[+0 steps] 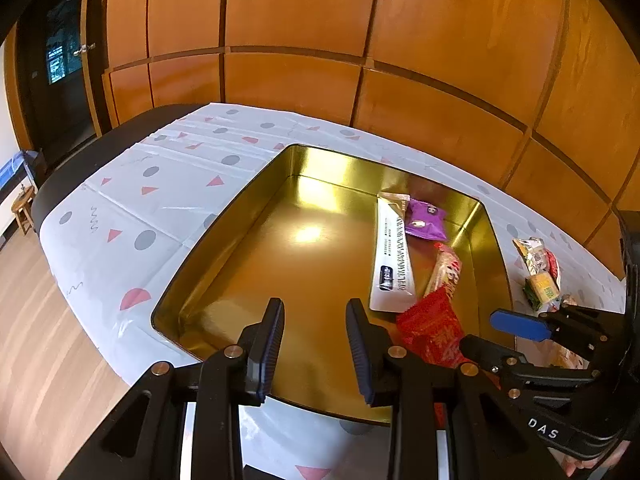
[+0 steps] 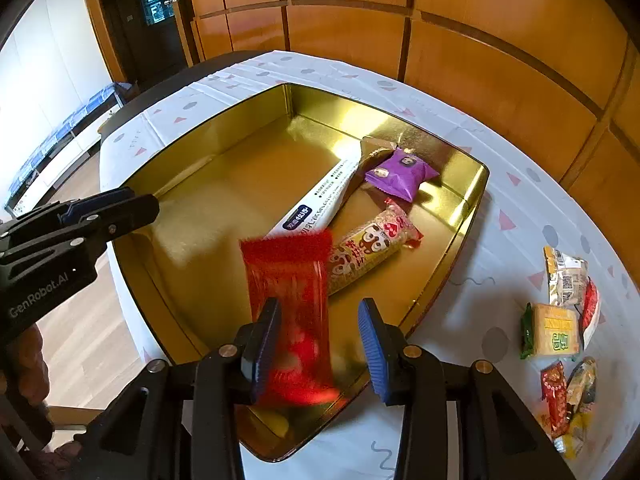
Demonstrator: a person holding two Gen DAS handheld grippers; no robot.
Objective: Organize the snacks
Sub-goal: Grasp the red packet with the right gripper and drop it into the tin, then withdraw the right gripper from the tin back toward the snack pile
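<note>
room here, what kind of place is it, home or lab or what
Probably a room in a home, perhaps a dining or living area. Wood panelling covers the wall, the floor is wood, and a table under a patterned cloth holds a gold tin of snacks.

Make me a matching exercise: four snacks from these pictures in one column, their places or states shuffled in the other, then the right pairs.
Things
1. purple packet
2. long white packet
3. red packet
4. yellow-and-green packet

Places or states
A. on the tablecloth, outside the gold tin
B. blurred, between the right gripper pads
C. in the tin, by its far corner
D. lying flat on the tin floor, beside the purple one

Pairs: 1-C, 2-D, 3-B, 4-A
</note>
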